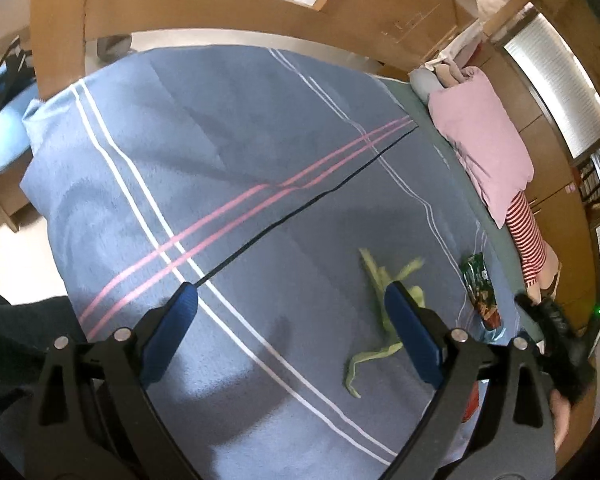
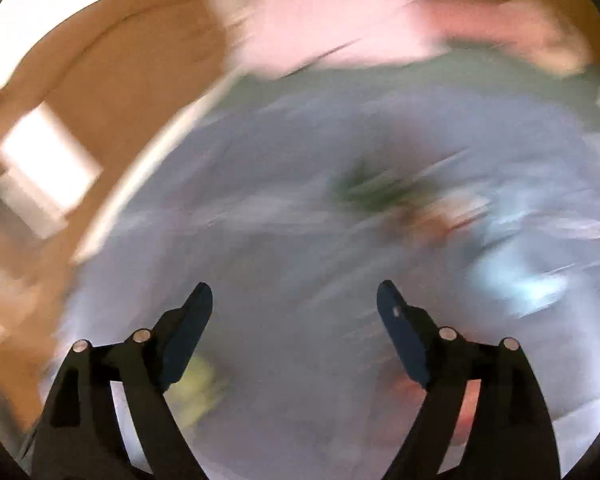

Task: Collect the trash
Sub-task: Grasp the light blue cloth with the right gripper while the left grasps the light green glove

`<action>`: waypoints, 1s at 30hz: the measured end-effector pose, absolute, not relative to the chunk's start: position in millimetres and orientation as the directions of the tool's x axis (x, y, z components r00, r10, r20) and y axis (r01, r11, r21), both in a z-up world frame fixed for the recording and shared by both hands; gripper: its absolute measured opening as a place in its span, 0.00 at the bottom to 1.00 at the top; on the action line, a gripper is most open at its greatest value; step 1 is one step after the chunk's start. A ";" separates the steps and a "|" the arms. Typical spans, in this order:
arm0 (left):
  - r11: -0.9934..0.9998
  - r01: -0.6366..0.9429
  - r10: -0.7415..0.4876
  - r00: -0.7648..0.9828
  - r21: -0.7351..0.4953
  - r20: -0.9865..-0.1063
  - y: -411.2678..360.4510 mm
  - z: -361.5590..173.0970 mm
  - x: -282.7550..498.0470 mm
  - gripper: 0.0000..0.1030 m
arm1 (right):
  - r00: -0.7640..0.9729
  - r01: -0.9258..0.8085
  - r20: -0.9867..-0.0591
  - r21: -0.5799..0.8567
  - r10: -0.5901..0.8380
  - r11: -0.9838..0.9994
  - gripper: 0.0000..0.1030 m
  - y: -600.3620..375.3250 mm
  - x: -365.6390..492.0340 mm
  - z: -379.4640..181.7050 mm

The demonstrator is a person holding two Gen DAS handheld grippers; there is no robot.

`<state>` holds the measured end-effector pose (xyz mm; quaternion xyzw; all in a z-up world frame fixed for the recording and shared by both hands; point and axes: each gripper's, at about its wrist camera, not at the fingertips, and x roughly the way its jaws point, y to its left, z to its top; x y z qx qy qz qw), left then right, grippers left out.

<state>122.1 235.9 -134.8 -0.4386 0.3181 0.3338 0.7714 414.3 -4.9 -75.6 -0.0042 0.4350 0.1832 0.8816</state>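
Trash lies right of us — green strip by our left gripper, snack wrapper nearer our right gripper; both released, empty.

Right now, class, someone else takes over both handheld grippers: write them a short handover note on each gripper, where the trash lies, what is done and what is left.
Left gripper: open, empty, above the blue striped blanket.
Right gripper: open, empty; its view is badly blurred.
Trash: pale green wrapper scrap lies on the blanket beside the left gripper's right-hand finger; green snack packet lies further right, near the blanket's edge, below the pink pillow.
Done: nothing in either gripper; no bin in view.
Left: pick up the scrap and the packet; a red item by the blanket edge is unclear.
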 end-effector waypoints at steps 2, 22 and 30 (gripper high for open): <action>0.406 -0.782 0.197 0.580 -0.472 -0.791 235.2 -139.7 129.0 0.93 | 0.574 -0.204 -0.808 0.017 0.134 0.979 0.82 -17.7 448.6 -95.0; 0.591 -0.674 0.134 0.625 -0.444 -0.769 201.4 -132.9 178.1 0.95 | 0.506 -0.259 -0.802 0.209 0.316 0.943 0.25 -87.4 369.3 -63.0; 0.809 -0.502 0.039 0.563 -0.304 -0.825 171.9 -147.4 268.6 0.96 | 0.529 -0.349 -0.751 0.233 0.396 0.908 0.25 -106.5 257.6 -26.2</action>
